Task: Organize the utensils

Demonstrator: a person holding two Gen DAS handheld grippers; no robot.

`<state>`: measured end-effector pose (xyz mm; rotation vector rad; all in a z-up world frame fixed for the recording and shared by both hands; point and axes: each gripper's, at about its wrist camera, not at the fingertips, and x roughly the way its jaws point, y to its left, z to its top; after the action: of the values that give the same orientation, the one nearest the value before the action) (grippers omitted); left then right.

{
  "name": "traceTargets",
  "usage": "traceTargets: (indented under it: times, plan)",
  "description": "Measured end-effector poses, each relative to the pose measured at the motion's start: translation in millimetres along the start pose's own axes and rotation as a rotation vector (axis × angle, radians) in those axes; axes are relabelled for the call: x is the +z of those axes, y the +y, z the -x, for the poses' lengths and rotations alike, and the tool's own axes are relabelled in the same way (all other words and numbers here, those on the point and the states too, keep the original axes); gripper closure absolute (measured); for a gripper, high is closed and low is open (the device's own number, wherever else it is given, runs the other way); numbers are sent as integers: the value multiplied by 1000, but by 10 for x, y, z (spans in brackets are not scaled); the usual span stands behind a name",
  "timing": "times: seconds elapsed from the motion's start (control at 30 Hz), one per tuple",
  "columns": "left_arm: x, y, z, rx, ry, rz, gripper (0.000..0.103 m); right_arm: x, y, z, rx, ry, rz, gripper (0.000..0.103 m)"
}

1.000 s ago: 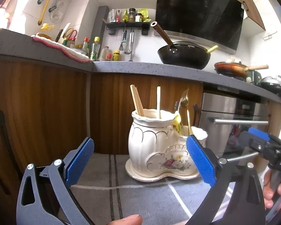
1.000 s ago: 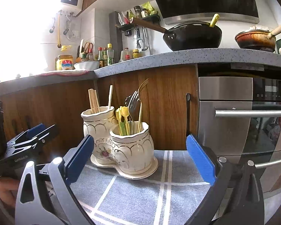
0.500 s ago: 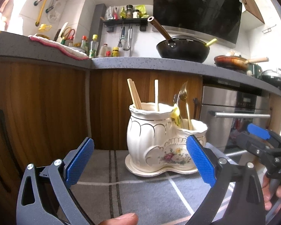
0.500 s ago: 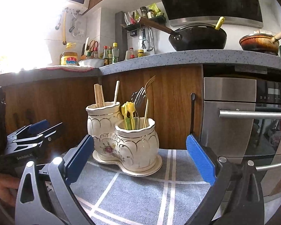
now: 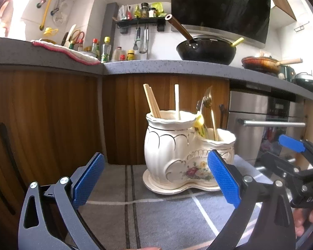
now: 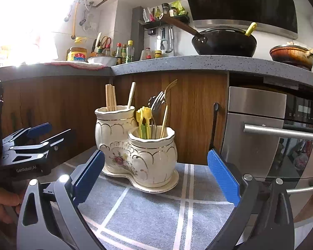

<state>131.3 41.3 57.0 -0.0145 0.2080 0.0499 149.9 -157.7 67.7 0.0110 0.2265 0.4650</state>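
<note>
Already sorted by kind, the utensils stand in a two-pot ceramic holder point(image 6: 135, 145) at the centre of both views: chopsticks point(image 6: 111, 98) in the taller pot, metal forks point(image 6: 159, 106) and small yellow plastic pieces point(image 6: 144, 116) in the lower one. Nothing lies loose on the grey checked mat point(image 6: 152, 214) beneath, as far as either view shows. That fits a sort that is finished, or one where pieces are about to be lifted out and regrouped; the pictures do not settle which.

The left gripper point(image 5: 156, 181) sits low in its own frame, jaws spread wide and holding nothing, the holder just beyond its right pad. The right gripper point(image 6: 156, 175) matches it: jaws fully apart, empty, the holder between and behind the pads. Each tool shows at the edge of the other's view, so the two flank the holder.

If any piece is handled, I would close on a single shaft near its top, well above the rim, and move straight along its length, since the stems crowd together and the glazed holder could tip or slide.
</note>
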Motion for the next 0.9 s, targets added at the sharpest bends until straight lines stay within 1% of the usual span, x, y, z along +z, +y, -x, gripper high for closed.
traceTargets:
  times: [0.5, 0.9]
  plan:
    - [-2, -19, -15, 9, 6, -2, 5, -4, -23, -22, -5, 9, -5, 6]
    - [-9, -28, -17, -2, 5, -5, 5, 1, -24, -20, 4, 9, -4, 6]
